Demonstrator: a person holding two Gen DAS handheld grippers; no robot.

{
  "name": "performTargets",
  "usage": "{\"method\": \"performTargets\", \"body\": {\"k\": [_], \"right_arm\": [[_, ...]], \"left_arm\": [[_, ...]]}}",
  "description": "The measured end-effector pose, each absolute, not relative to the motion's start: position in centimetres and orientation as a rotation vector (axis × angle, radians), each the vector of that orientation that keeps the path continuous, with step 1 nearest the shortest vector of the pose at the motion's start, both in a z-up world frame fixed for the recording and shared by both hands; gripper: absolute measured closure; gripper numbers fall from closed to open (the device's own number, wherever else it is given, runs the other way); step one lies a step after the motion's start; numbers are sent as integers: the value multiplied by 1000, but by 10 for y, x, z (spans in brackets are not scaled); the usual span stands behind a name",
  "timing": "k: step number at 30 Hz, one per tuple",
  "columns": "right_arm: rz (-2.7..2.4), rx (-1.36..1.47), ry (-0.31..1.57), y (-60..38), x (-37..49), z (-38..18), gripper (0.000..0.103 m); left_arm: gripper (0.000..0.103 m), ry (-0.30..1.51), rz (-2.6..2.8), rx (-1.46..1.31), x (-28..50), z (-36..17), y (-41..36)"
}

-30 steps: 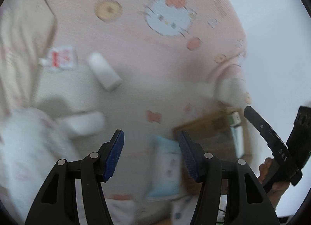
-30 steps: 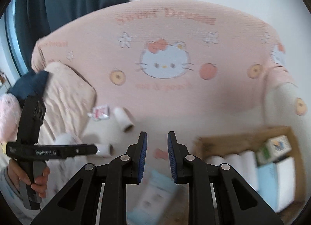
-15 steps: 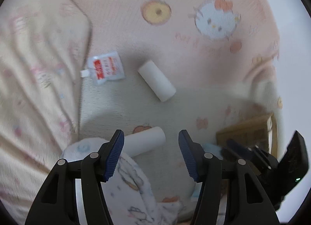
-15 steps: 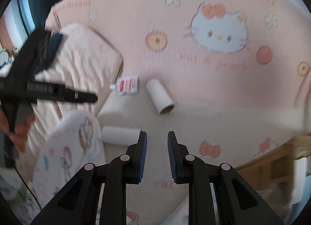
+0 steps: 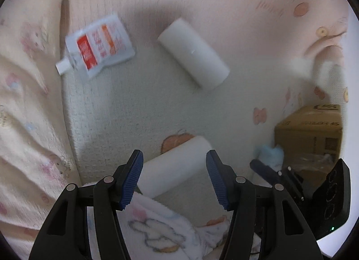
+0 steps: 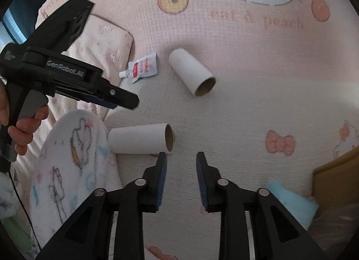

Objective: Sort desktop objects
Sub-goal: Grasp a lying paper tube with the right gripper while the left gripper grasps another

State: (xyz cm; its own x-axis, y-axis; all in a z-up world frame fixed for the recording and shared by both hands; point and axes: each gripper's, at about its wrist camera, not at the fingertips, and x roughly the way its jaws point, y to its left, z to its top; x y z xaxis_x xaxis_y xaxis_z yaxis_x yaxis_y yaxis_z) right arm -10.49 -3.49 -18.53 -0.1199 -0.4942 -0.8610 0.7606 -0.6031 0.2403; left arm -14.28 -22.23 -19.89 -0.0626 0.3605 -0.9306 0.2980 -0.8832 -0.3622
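Observation:
Two white paper rolls and a spouted pouch lie on a Hello Kitty bedsheet. My left gripper [image 5: 174, 177] is open, its jaws on either side of the near roll [image 5: 172, 170], just above it. The far roll [image 5: 193, 52] and the white-and-red pouch [image 5: 98, 45] lie beyond. My right gripper [image 6: 181, 181] is open and empty, just right of the near roll [image 6: 140, 139]. In the right wrist view the far roll [image 6: 191, 72], the pouch [image 6: 143, 68] and the left gripper [image 6: 124, 100] also show.
A cardboard box [image 5: 310, 129] stands at the right, with a light blue pack [image 5: 270, 154] beside it. A cream pillow [image 5: 27, 102] lies at the left. A white printed blanket [image 6: 69, 170] lies by the near roll. The right gripper's body [image 5: 314, 192] shows at lower right.
Both grippers have swung left and down toward the sheet. The left gripper has closed in over the near roll. The right gripper's jaws have opened wider.

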Motion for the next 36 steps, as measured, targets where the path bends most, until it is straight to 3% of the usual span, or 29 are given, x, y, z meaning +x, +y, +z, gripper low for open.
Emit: {"method": "performTargets", "body": {"k": [6, 11, 16, 20, 31, 36], "right_arm": [[-1810, 1235, 352, -50, -103, -197, 55], [-1786, 1231, 354, -58, -103, -204, 51], [-1750, 1230, 367, -64, -105, -212, 50], [-1742, 1261, 348, -62, -106, -219, 50], [-1786, 1340, 338, -47, -98, -230, 51], [-1829, 1423, 233, -30, -102, -231, 51]], "left_arm": [[40, -883, 1951, -2285, -146, -228, -240], [37, -857, 1880, -2370, -150, -237, -242], [30, -877, 1832, -2398, -151, -245, -240], [30, -952, 1813, -2367, -152, -252, -239], [31, -891, 1804, -2283, -166, -247, -213], [36, -846, 1782, -2283, -168, -252, -186]]}}
